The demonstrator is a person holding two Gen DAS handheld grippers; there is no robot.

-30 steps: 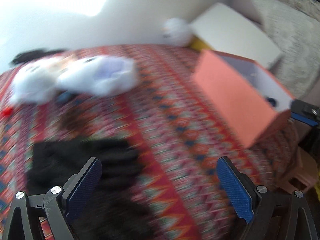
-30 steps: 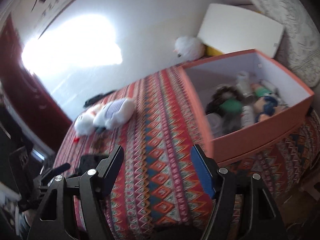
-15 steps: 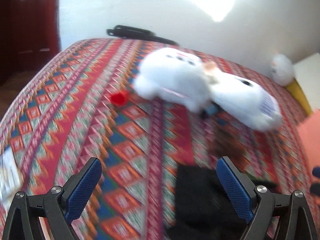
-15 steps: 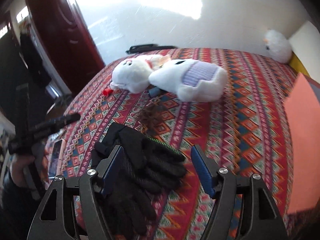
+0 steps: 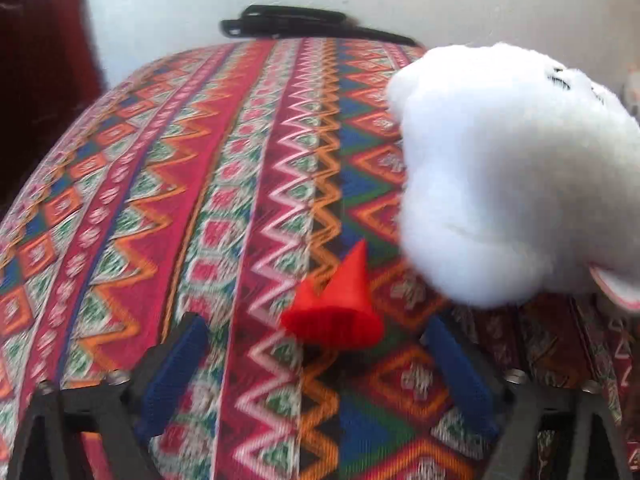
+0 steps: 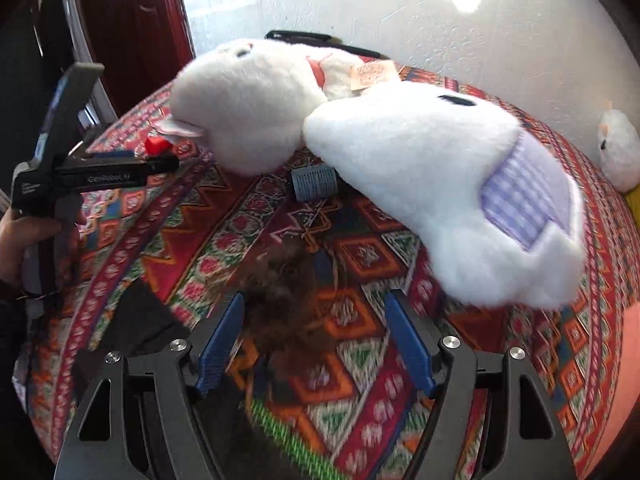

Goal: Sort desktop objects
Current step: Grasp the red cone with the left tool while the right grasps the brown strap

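White wall (image 6: 460,52) behind, dark red door (image 6: 132,20) at the left; the desk is covered by a striped, zigzag-patterned cloth (image 5: 248,184) in red, orange, blue and green.

Red cone (image 5: 340,300): lies on the cloth just ahead of the left gripper (image 5: 316,344), in line with the gap between its blue pads. Long axis runs away from the gripper; tip points toward the far wall, wide rim faces the gripper. Jaws are closing, but the pads stand clear of the cone on both sides, no contact seen.

Just right of the cone, close or touching (blur, cannot tell): white plush toy (image 5: 512,176), stitched dark marks on top. From the right wrist view this plush (image 6: 248,108) lies head-to-head with a second white plush with a lilac checked patch (image 6: 460,184); a paper tag (image 6: 370,72) sits between them. A small dark cylinder with printed label (image 6: 314,182) lies under their junction.

Right gripper (image 6: 316,344): jaws opening, nothing pressed between the pads. A brown fuzzy tuft (image 6: 288,280) lies on the cloth between and ahead of them, nearer the left-hand pad. Black fabric (image 6: 136,320) to its left.

A hand (image 6: 24,236) holds the left gripper's body at the left edge. Small white plush (image 6: 618,148) near the wall, far right. Black strap-like item (image 5: 296,26) at the cloth's far edge.
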